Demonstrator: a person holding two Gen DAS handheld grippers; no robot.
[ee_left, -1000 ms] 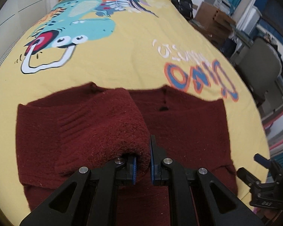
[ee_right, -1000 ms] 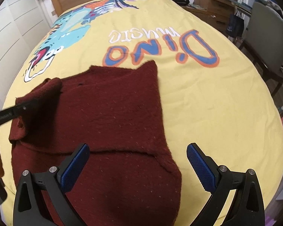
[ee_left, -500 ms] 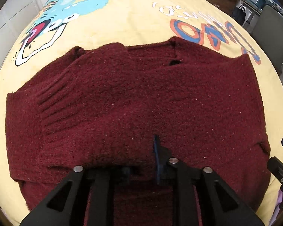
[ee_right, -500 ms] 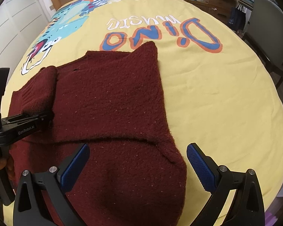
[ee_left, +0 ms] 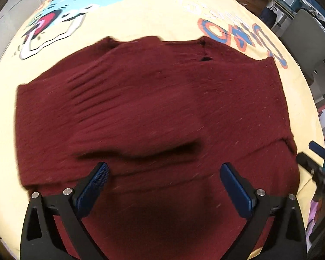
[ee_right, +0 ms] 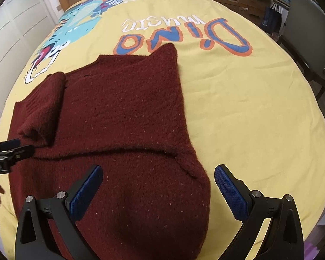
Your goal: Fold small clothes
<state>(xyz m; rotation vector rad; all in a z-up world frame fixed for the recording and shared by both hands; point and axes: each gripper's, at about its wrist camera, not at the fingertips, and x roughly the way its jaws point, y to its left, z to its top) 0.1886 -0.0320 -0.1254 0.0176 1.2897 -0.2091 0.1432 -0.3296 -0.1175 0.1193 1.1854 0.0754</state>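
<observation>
Two views show one dark-red knit sweater [ee_left: 153, 112] lying flat on the bed's yellow dinosaur-print cover [ee_left: 140, 15]. From the left wrist, blurred, the left claw [ee_left: 162, 184] hangs spread and empty just above the sweater's middle. From the right wrist, the right claw [ee_right: 158, 186] is likewise spread and empty over the sweater's near right edge, its left sleeve [ee_right: 43, 108] folded inward. Thick, soft and floppy, the knit probably handles best pinched at a hem or shoulder corner.

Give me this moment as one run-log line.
left gripper: open, empty, over sweater | right gripper: open, empty | sweater: left sleeve folded onto body, flat on bedspread
</observation>
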